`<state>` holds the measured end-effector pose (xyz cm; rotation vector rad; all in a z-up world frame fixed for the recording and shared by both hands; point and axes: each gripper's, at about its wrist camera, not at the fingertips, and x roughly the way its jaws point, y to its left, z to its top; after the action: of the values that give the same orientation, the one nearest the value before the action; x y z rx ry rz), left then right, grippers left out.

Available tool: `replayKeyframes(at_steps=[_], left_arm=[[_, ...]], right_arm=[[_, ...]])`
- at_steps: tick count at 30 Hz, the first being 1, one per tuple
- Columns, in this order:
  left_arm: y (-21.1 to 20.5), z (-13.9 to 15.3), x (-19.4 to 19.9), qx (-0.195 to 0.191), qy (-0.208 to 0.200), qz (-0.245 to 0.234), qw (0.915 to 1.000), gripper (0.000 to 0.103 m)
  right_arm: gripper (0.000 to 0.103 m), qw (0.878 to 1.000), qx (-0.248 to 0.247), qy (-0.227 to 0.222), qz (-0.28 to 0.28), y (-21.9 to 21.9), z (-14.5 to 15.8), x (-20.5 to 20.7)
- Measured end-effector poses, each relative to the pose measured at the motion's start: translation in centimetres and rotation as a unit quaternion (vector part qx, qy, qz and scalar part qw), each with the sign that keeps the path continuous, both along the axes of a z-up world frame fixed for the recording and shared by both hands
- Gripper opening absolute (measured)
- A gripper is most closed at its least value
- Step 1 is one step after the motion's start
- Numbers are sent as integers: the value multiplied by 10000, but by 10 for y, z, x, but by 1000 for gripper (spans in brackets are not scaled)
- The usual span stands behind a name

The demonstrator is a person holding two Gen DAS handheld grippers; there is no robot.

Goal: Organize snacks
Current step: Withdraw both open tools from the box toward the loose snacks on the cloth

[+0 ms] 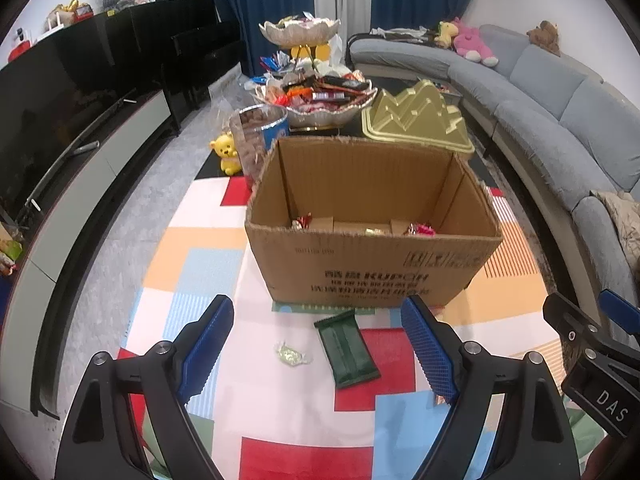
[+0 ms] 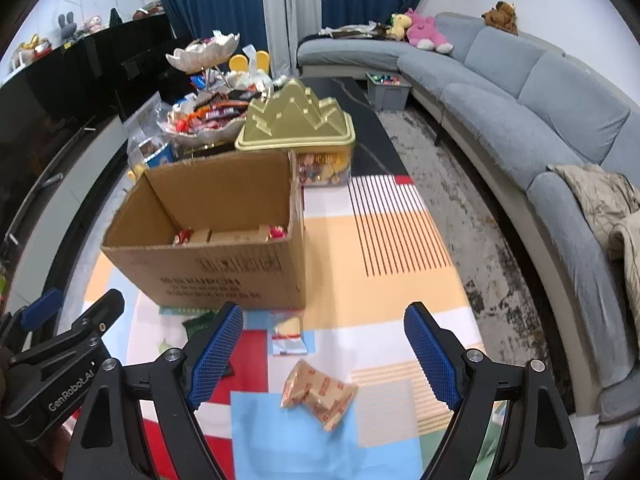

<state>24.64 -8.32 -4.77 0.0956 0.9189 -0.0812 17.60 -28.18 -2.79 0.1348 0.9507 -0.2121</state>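
An open cardboard box stands on a colourful mat, with a few wrapped snacks on its floor. In front of it lie a dark green snack bar and a small pale wrapped candy. My left gripper hangs open above these two, touching neither. In the right wrist view a tan snack packet and a clear bag with a red band lie on the mat. My right gripper is open over the tan packet, its pads apart from it.
Behind the box stand a gold mountain-shaped tin, a tiered bowl stand full of snacks, a clear jar and a yellow bear toy. A grey sofa curves along the right; a dark TV cabinet runs along the left.
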Motion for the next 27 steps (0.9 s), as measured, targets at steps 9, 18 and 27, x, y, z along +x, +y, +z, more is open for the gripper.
replayKeyframes(at_steps=[9, 18, 27], left_arm=[[-5, -26, -4, -21, 206, 99, 9997, 87], [-7, -48, -1, -56, 359, 267, 9990, 87], [-12, -76, 8, -139, 608, 436, 9971, 87]], right_arm=[[84, 9996, 39, 266, -40, 1, -25, -9], [84, 9989, 47, 461, -103, 1, -47, -9], [84, 9972, 107, 711, -188, 0, -74, -6]])
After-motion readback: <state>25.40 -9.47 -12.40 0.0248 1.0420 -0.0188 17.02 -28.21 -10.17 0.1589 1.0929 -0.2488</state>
